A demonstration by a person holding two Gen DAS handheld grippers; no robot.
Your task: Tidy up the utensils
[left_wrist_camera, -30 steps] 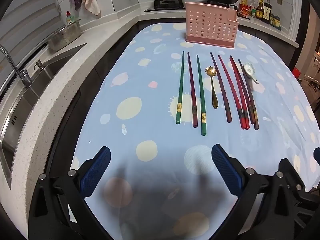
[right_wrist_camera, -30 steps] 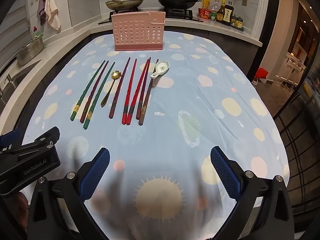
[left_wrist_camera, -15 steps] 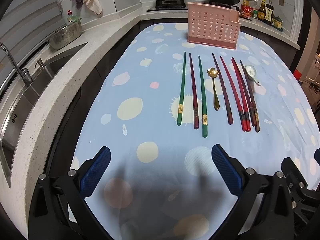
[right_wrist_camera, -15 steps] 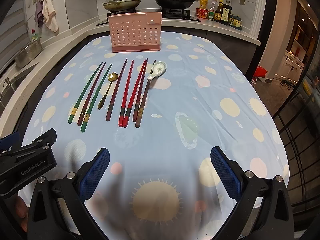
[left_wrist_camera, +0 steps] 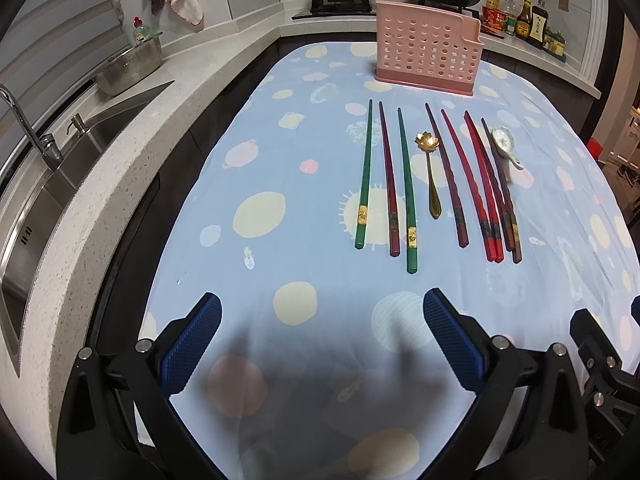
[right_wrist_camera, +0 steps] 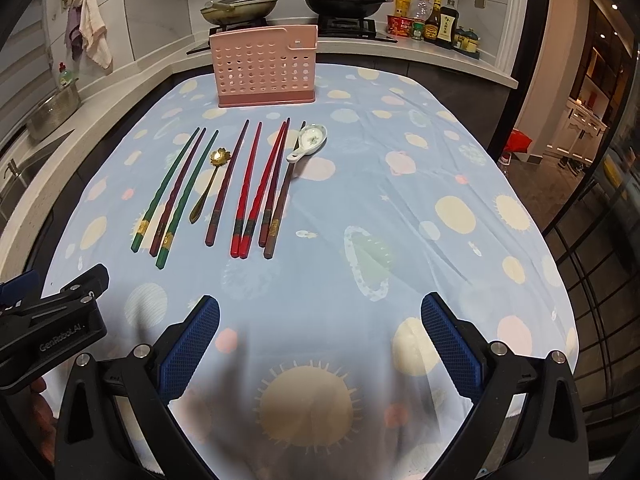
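Kitchen table's spotted cloth [right_wrist_camera: 400, 184] carried the chopsticks [right_wrist_camera: 244, 192] and two spoons [right_wrist_camera: 308, 142] mid-table before the pink holder [right_wrist_camera: 264, 66] at its far edge; your left gripper [left_wrist_camera: 320, 340] and right gripper [right_wrist_camera: 320, 340] hovered spread wide, empty, near edge—nothing picked yet, so reach forward next.

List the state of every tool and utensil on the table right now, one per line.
Left tongs: open, empty, above the cloth.
Right tongs: open, empty, above the cloth.
Pink holder: upright, nothing visible inside it.
Green chopsticks: flat, split by a maroon one.
Red chopsticks: flat, thick ends touching.
Gold spoon: flat, bowl toward the holder.
White spoon: flat, bowl up, beside the rightmost chopstick.
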